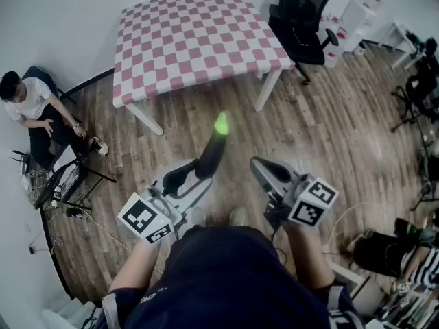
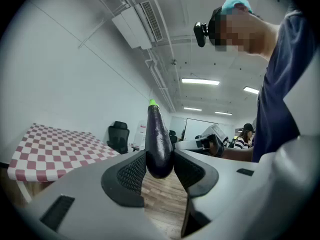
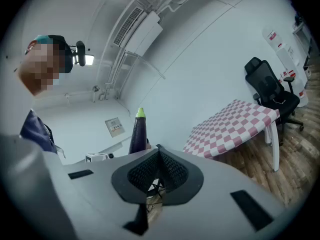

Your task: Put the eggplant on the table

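A dark purple eggplant [image 1: 211,154] with a green tip stands upright between the jaws of my left gripper [image 1: 195,173], which is shut on its lower end. In the left gripper view the eggplant [image 2: 158,143] is pinched between both black pads, tip up. My right gripper [image 1: 264,172] hovers just to the right of it, shut, with nothing between its pads. The right gripper view shows that gripper [image 3: 159,170] with its pads together and the eggplant [image 3: 138,131] beyond. The table [image 1: 193,38] with a pink-and-white checked cloth stands ahead, some way off across the wooden floor.
A black office chair [image 1: 302,20] stands at the table's right end. A person [image 1: 34,112] sits on the floor at the left beside a tripod stand [image 1: 68,177]. More chairs and another seated person [image 1: 405,252] are along the right side.
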